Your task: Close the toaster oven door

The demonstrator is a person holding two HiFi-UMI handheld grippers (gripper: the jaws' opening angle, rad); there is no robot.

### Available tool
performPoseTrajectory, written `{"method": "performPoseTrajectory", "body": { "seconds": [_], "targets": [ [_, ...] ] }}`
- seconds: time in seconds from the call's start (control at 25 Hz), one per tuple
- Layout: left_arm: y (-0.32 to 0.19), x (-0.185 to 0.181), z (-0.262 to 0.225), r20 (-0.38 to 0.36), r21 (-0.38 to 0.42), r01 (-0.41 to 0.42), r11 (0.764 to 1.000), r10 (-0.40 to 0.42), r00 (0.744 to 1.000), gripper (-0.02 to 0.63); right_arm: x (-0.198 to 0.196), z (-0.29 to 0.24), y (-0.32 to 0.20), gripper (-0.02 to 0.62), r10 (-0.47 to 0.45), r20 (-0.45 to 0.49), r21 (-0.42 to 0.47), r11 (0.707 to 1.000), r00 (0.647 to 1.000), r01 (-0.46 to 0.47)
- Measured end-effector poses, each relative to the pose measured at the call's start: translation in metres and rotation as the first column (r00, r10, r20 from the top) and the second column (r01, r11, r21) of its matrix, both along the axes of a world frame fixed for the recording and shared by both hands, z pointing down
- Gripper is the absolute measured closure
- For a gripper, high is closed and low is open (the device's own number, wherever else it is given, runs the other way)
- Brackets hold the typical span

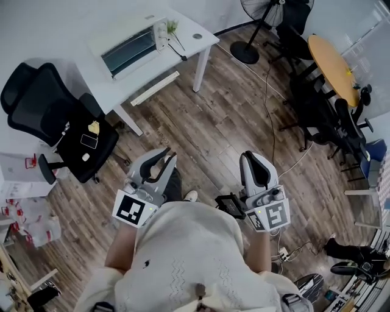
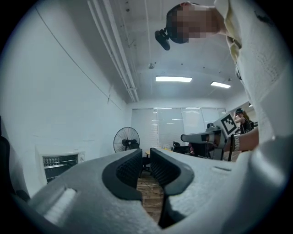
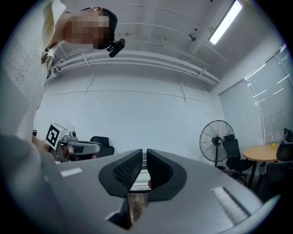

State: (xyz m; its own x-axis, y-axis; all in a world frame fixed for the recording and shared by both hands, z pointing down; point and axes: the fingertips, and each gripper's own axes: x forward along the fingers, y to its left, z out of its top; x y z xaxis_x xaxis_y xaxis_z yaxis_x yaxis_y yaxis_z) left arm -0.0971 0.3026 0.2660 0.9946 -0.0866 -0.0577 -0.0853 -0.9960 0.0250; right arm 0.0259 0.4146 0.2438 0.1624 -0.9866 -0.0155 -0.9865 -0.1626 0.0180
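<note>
Cream shirt (image 1: pixel 189 256) of the person fills the bottom of the head view, forearms out to either side.

Counts, large to small:
- one wood-plank floor (image 1: pixel 219 128)
- one white desk (image 1: pixel 67 79), top left
- one round wooden table (image 1: pixel 332 64), top right, with black chairs crowded round it; number unclear
- one black office chair (image 1: pixel 42 103) at the desk
- one pedestal fan (image 1: pixel 259 12)
- one toaster oven (image 1: pixel 131 46) on the desk, with a small green plant (image 1: pixel 172 27) just beside it
- two grippers, each with one marker cube

Left gripper (image 1: pixel 163 157): jaws parted by a clear gap, nothing between them.
Right gripper (image 1: pixel 253 157): jaws parted by only a thin slit, also empty.
Neither grasps anything.

Toaster oven against the grippers: well apart from both, across open floor, ahead and to the left of the left gripper. Left gripper view has the oven (image 2: pixel 60 163) low at the left edge against the wall, wire rack showing, well off the line of the jaws. Whether its door is shut I cannot tell.

Chair seat holds three small items: a dark phone (image 1: pixel 89 141), a yellow scrap (image 1: pixel 94 127), a small white object (image 1: pixel 85 157).
</note>
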Motion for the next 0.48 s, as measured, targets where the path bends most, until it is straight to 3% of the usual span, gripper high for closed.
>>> {"method": "performPoseTrajectory", "body": {
  "seconds": [0.24, 0.48],
  "targets": [
    [-0.031, 0.048, -0.001, -0.001, 0.004, -0.067, 0.998, 0.067, 0.998, 0.546, 0.041, 0.004, -0.025, 0.551, 0.058, 0.023, -0.017, 0.998, 0.998, -0.058],
    [-0.084, 0.09, 0.004, 0.005, -0.008, -0.077, 0.997, 0.077, 0.997, 0.546, 0.073, 0.009, -0.084, 0.548, 0.038, 0.024, -0.03, 0.999, 0.999, -0.038]
  ]
}}
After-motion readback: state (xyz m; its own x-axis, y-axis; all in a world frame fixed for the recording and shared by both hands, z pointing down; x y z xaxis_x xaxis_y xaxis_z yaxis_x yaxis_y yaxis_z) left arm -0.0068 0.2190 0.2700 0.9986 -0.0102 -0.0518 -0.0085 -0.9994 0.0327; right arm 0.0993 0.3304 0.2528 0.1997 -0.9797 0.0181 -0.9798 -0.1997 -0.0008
